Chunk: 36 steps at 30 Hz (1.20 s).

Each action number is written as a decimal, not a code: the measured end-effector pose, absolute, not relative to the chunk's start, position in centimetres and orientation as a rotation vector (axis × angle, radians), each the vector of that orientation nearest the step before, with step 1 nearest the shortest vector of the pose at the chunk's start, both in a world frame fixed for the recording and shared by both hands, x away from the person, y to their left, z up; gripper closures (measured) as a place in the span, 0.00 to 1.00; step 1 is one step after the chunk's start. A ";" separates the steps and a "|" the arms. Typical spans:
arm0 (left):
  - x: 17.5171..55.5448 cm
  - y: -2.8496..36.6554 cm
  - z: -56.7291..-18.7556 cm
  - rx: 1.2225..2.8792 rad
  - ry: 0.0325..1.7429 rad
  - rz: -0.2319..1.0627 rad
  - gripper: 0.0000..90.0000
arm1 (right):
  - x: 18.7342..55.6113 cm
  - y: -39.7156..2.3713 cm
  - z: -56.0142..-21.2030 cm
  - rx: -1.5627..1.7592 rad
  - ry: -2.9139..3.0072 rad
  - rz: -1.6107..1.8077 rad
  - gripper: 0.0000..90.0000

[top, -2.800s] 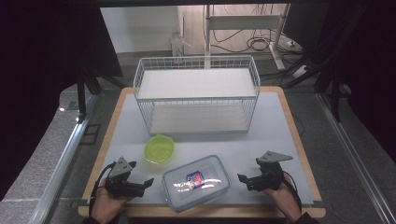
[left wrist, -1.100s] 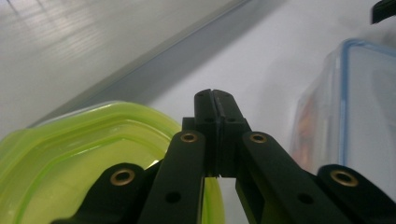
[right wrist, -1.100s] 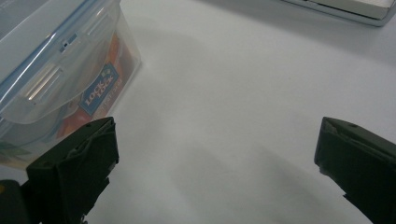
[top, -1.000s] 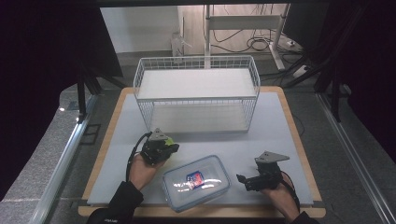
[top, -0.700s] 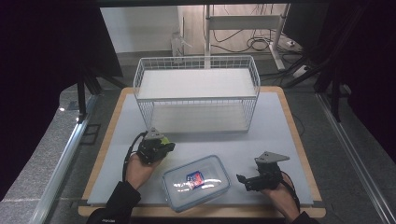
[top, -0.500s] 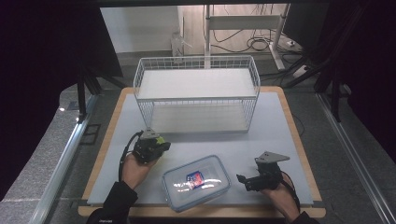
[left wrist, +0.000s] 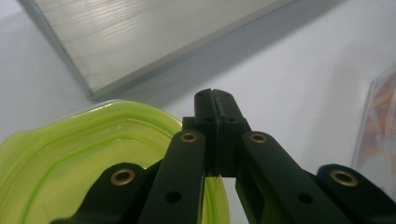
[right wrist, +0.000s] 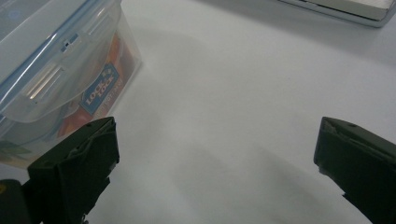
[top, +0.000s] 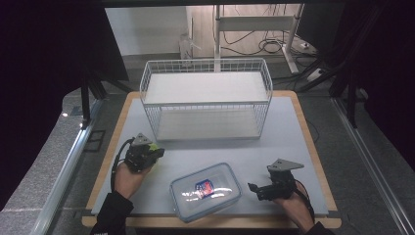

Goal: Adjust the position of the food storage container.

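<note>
A lime-green plastic container (top: 155, 147) sits at the table's left under my left gripper (top: 152, 152). In the left gripper view the container (left wrist: 70, 172) lies low and left, its rim running in under the jaws, and my left gripper (left wrist: 215, 100) has its pads pressed together, seemingly on that rim. A clear lidded box (top: 205, 191) with a red and blue label lies near the front edge. My right gripper (top: 253, 188) rests just right of it, apart from it. In the right gripper view the box (right wrist: 56, 70) is at upper left and my right gripper (right wrist: 215, 163) stands wide open with nothing between its jaws.
A white wire rack (top: 205, 98) with two shelves stands at the back middle of the pale mat (top: 284, 137). Its lower shelf edge (left wrist: 140, 37) shows ahead of the left gripper. A wooden border rims the table, with dark floor and cables beyond.
My left hand reached forward to the green container, shut on it, and has since slid left across the mat with it. The right gripper and the clear box stayed put.
</note>
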<state>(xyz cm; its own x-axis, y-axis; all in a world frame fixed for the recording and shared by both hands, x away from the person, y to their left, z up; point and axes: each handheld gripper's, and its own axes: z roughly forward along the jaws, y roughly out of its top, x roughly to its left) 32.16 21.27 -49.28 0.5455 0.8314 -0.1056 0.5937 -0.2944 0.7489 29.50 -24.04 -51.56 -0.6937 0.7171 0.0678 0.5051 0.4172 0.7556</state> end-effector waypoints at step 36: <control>19.2 18.7 -51.8 2.080 0.997 0.264 0.98 | 27.1 -21.3 -49.3 0.908 2.565 1.168 0.86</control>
